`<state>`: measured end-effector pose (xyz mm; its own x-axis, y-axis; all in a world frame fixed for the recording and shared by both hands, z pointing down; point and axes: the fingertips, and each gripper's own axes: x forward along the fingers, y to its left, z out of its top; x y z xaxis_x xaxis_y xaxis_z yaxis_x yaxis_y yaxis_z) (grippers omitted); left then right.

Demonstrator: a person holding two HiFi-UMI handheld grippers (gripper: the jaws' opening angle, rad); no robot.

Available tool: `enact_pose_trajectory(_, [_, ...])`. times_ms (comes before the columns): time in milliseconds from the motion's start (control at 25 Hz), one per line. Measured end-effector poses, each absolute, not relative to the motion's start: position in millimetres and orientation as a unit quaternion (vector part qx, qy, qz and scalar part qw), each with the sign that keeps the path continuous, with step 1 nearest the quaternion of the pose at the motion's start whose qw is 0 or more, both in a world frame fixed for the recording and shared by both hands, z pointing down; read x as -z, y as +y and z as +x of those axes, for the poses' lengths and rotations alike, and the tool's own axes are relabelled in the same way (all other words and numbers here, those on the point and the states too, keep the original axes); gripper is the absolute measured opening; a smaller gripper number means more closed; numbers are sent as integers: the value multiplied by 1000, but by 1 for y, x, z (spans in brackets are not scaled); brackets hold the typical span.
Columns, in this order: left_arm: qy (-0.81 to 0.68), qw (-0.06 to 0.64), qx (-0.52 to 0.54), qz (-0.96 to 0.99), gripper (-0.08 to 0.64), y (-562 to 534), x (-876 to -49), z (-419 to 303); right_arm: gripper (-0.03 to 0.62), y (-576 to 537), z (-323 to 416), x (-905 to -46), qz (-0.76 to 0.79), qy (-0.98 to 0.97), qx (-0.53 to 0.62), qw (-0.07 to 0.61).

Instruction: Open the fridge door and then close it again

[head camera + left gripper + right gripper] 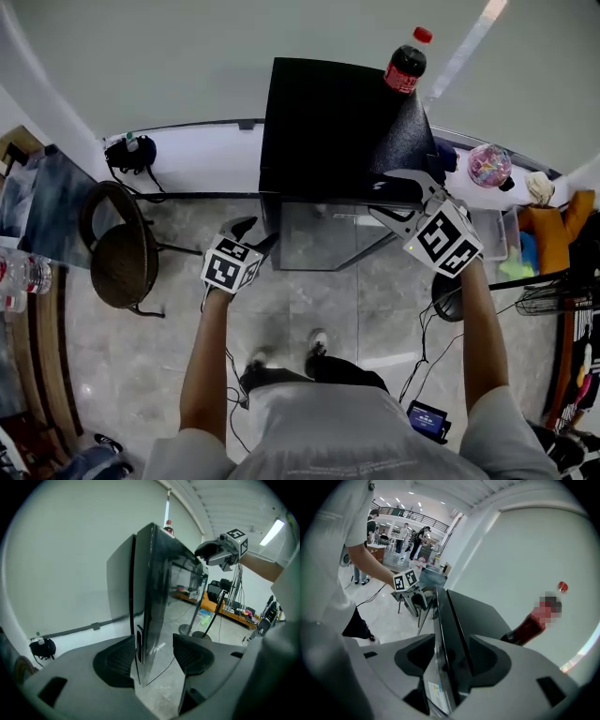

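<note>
A small black fridge [328, 122] stands against the wall, its glass door [323, 234] facing me. A cola bottle [406, 64] with a red cap stands on its top. My left gripper [255, 234] is at the door's lower left edge; in the left gripper view its jaws [153, 644] are open, with the door's edge [150, 597] ahead in the gap. My right gripper [389, 199] is at the fridge's upper right corner. Its jaws [452, 651] are open astride the door's top edge [443, 620], pads apart from it. I cannot tell whether the door is ajar.
A round wicker chair [117, 248] stands left of the fridge. At the right are a stand's base [448, 300], cables [427, 356] on the floor, a small device [429, 419] and a cluttered low shelf [544, 230]. People [401, 536] stand far behind me.
</note>
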<state>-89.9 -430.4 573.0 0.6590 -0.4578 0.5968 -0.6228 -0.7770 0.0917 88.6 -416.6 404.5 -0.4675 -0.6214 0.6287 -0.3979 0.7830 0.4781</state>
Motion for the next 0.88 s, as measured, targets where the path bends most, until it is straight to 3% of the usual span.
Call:
enact_pose_trajectory(160, [-320,174,-271,891,245,-440,-598,-86,224,-424,93,-426,267,-841,142,450])
enact_pose_trajectory(280, [-325,199,-226,896,244,-444,-605,-76,212,-426,96,-432,268,-848,138,436])
enact_pose_trajectory(440, [-356,202,-207,889,179,-448,-609,-78,202,-425,93,-430,252,-855,157,426])
enact_pose_trajectory(880, [-394,207,-183,877,179,-446,-607,-76,199,-422,95,-430,240,-855,195,416])
